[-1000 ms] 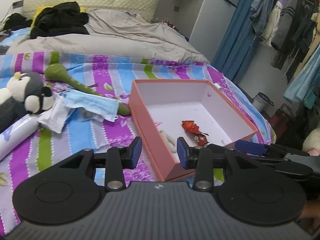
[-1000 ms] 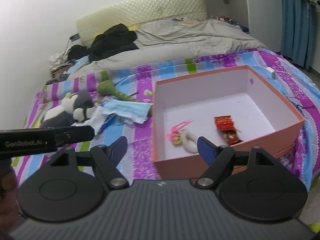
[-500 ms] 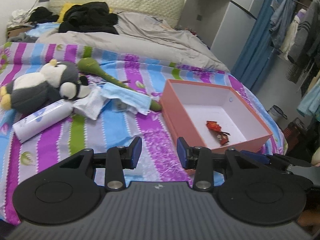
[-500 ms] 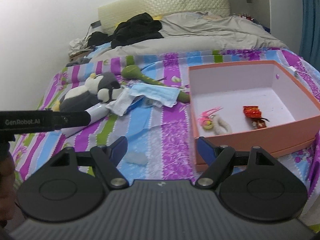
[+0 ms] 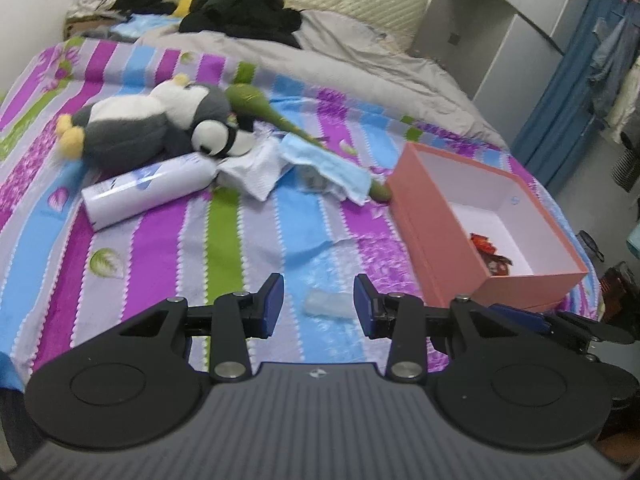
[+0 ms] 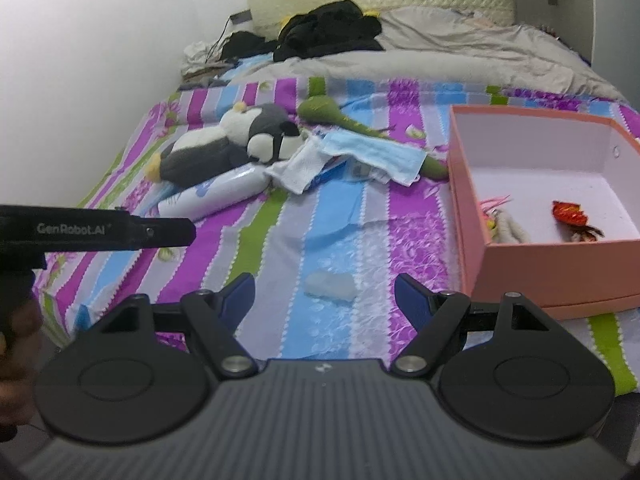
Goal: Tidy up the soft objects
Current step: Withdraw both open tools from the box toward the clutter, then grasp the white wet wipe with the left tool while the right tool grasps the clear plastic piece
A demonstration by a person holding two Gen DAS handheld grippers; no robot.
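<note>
Ahead, both the left gripper [image 5: 319, 301] and right gripper [image 6: 324, 295] gape empty over a clear pouch [image 6: 330, 286]; penguin [image 6: 224, 148], bottle [image 6: 212, 193] and mask [image 6: 374, 154] lie beyond, box [image 6: 532, 264] rightward.

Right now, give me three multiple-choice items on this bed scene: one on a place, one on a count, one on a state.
1. Where does the small clear packet lie?
A. inside the box
B. on the striped sheet in front of both tools
C. under the penguin

2. How many things lie in the pink box?
A. none
B. two
C. five

3. How is the right tool?
A. open, holding nothing
B. shut on the mask
C. shut on the packet

Answers: B, it sits on bare sheet; B, a pink-tufted toy and a red wrapper; A, its pads stand apart.
</note>
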